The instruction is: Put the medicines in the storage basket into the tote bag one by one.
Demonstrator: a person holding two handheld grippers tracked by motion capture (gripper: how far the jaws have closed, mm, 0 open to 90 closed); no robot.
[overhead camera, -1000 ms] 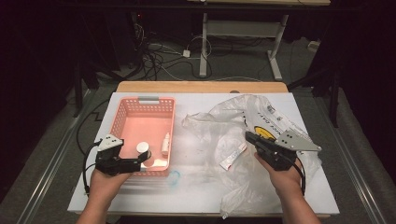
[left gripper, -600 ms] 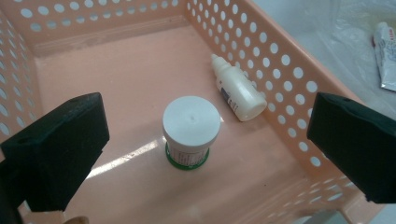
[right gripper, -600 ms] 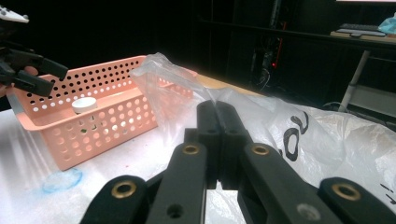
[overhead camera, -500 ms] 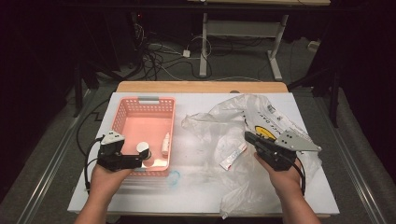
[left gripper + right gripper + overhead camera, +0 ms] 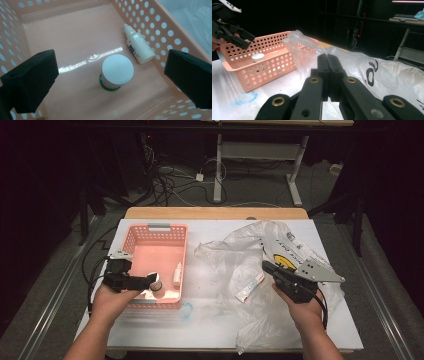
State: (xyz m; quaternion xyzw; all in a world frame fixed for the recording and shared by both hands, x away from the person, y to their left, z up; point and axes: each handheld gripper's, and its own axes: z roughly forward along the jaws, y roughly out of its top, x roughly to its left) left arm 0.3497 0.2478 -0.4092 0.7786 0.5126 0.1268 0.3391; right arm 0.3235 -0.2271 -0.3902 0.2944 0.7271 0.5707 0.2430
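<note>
The pink basket (image 5: 134, 240) is the landmark here, standing on the left part of the white table (image 5: 210, 325). Above its near end hovers the left gripper (image 5: 146, 282), its two black jaws spread wide apart with nothing pressed between them. In the left gripper view, a small jar with a white lid (image 5: 117, 72) stands upright on the basket floor, directly below the gap between those jaws and touching neither. Just beyond the jar, against the basket's perforated side wall, a white dropper bottle (image 5: 138, 45) lies on its side. To the right of the basket, a crumpled clear plastic bag (image 5: 250, 247) spreads across the table, and a small tube (image 5: 248, 288) lies on it. The right gripper (image 5: 266, 267) sits over this bag, well apart from the basket; in the right gripper view its jaws are pressed flat together, and I cannot tell whether any film is pinched between them.
</note>
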